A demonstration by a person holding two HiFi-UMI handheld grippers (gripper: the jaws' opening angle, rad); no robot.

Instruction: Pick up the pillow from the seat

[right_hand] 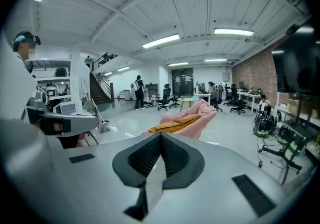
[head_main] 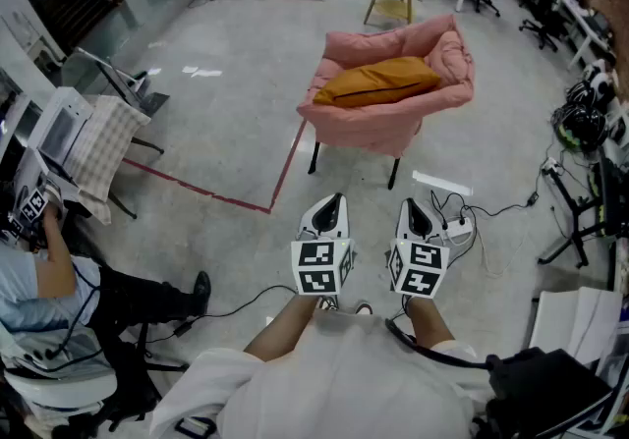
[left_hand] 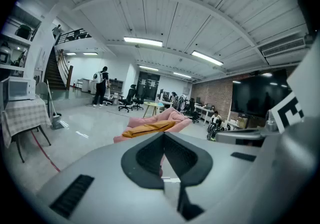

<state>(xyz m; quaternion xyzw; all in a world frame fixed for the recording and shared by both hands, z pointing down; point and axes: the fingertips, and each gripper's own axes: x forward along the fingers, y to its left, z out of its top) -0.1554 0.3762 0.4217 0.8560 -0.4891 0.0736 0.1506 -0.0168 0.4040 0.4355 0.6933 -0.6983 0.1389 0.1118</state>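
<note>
Approach step — both my tongs, left (head_main: 328,215) and right (head_main: 416,219), closed empty, well short of the pillow (head_main: 378,82) on the armchair (head_main: 388,118) — next I move in and open.

The left gripper (head_main: 336,199) and right gripper (head_main: 412,203) each have a white-grey moulded shell, with black ribbed pads (left_hand: 147,158) lining the two jaws. Each unit carries a cube (head_main: 322,266) printed with black-and-white square markers. The operator wears a white top (head_main: 324,383), and a black cable (head_main: 442,356) runs beside the right forearm.
</note>
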